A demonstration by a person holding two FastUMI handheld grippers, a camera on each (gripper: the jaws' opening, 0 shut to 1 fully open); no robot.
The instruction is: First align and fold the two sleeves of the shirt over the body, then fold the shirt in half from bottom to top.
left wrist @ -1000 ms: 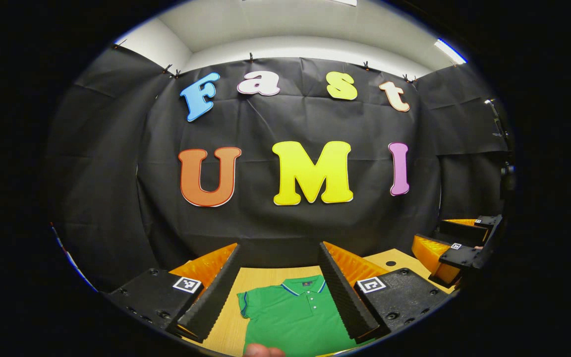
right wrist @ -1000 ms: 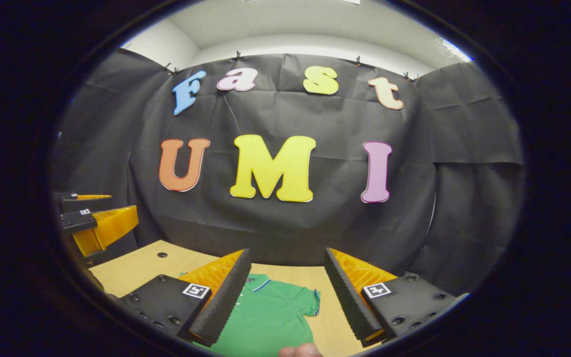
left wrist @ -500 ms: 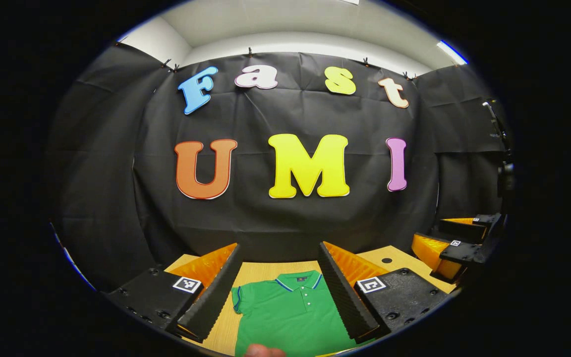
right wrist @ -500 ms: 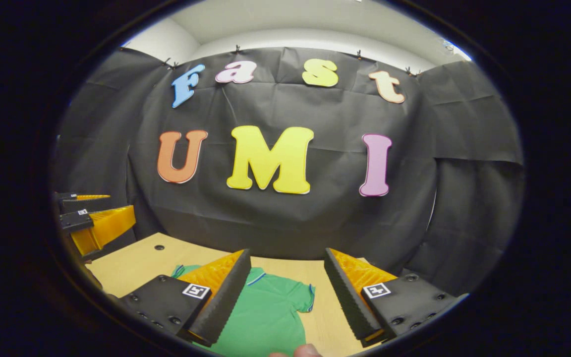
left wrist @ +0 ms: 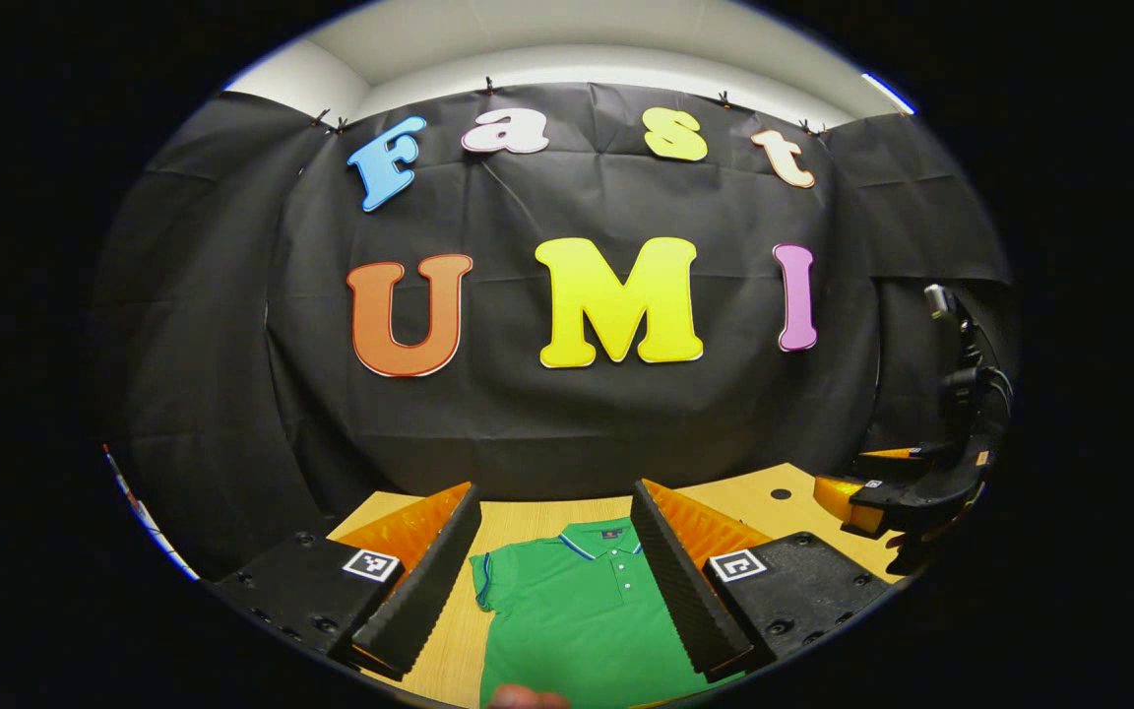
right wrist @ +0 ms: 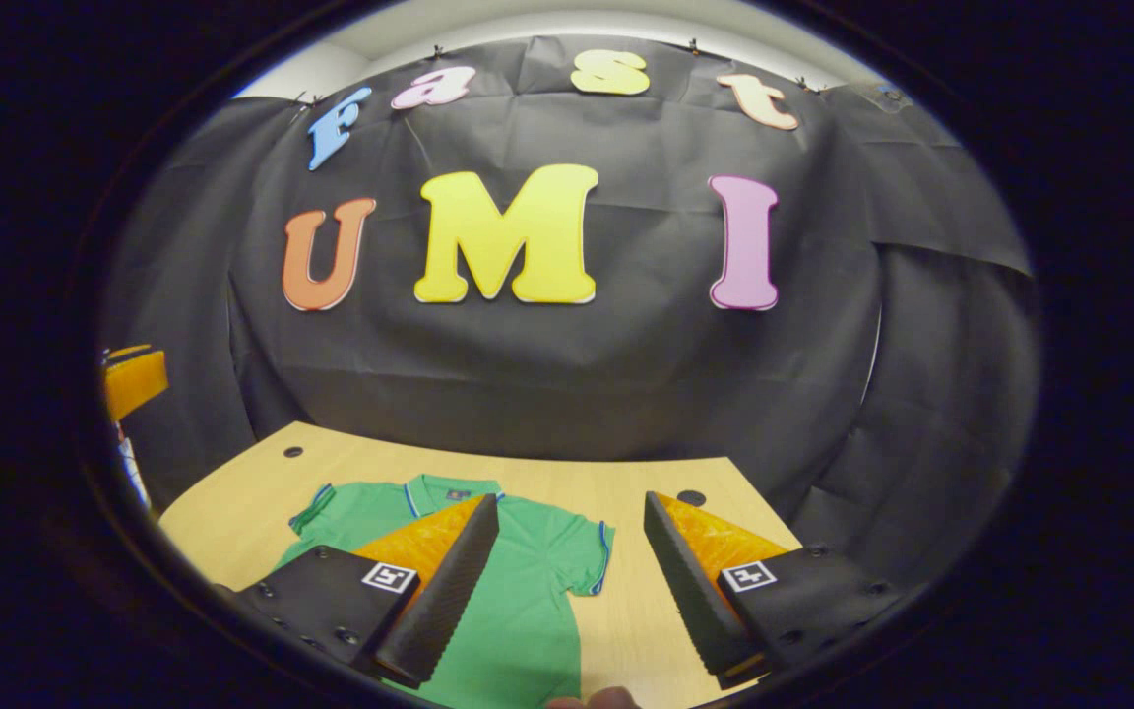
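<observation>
While your right gripper (right wrist: 572, 581) tips down toward the table (right wrist: 232, 512), far more of the green polo shirt (right wrist: 528, 591) has come into its view than half a second ago: the collar at 11 o'clock from the fingers, and both short sleeves now on show, one at 10 o'clock (right wrist: 326, 507), one at 12 (right wrist: 592, 556). Fingers are spread wide, nothing between them. That drop reads to me as lining up on the 12 o'clock sleeve, so the first fold looks close, though not yet begun.

Your left gripper (left wrist: 552, 581) has barely shifted, fingers parted and empty, with the shirt (left wrist: 572, 620) lying flat on the table (left wrist: 518, 517) between them, placket buttons dead ahead at 12 o'clock. Out at 3 o'clock in that view sits your right gripper (left wrist: 897, 487), lower than it was.

Beyond the table, the black cloth wall.

Now the blind spots: the hem is cut off at the bottom of both views, so you can't judge the shirt's full length. In the left gripper view, only one sleeve (left wrist: 483, 581) is clear; the other hides behind the finger at 2 o'clock. A fingertip pokes in at 6 o'clock.
</observation>
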